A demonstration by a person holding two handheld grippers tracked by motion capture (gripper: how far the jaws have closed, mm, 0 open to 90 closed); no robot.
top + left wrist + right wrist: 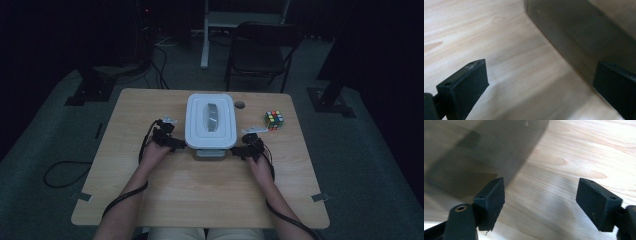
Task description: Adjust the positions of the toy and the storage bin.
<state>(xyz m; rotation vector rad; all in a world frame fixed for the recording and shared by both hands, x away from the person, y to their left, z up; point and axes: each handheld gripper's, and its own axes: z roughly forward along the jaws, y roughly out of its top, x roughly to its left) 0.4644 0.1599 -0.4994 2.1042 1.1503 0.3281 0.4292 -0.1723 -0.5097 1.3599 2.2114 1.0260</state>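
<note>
A white rectangular container (pixel 198 131) with a grey handle (pixel 212 116) on its lid stands on a grey base at the middle of the wooden table (pixel 200 195). My left gripper (pixel 179 145) sits low at its near left corner, my right gripper (pixel 235 151) at its near right corner. In the left gripper view, the left gripper (pixel 540 63) stands open over bare wood, with the container's wall (pixel 574 32) just beyond its right jaw. In the right gripper view, the right gripper (pixel 540 180) is open too, nothing between its jaws, the container's wall (pixel 474 150) beside its left jaw.
A colourful puzzle cube (pixel 273 120) lies on the table to the right of the container. A small round hole (pixel 240 105) is in the tabletop behind it. A folding chair (pixel 260 50) stands beyond the far edge. Cables trail from both grippers toward the near edge.
</note>
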